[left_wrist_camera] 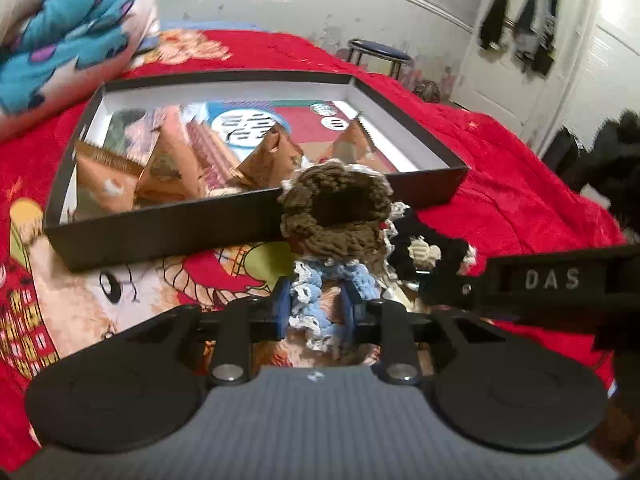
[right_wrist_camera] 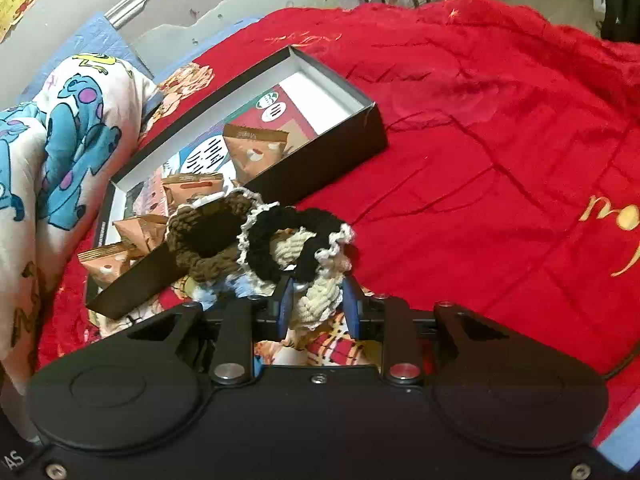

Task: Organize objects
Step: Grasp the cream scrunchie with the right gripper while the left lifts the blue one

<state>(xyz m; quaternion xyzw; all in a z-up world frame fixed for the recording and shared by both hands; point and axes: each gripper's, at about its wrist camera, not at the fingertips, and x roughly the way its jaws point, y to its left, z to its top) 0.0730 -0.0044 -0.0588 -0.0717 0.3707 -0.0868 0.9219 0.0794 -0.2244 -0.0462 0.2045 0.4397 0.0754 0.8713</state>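
Yarn fills both grips. We see the left gripper (left_wrist_camera: 316, 306) closed on a light blue crocheted scrunchie (left_wrist_camera: 310, 296), with a brown scrunchie (left_wrist_camera: 336, 210) bunched above it against the near wall of the black box (left_wrist_camera: 160, 228). The right gripper (right_wrist_camera: 316, 304) pinches a cream scrunchie (right_wrist_camera: 320, 296), a black scrunchie (right_wrist_camera: 292, 240) looped just above it. The box sits on the red blanket (right_wrist_camera: 480, 140) and holds orange pyramid packets (left_wrist_camera: 168, 172). Only the left view shows us clothes hung on the door (left_wrist_camera: 520, 12); only the right view shows the yellow lettering (right_wrist_camera: 612, 232) on the blanket.
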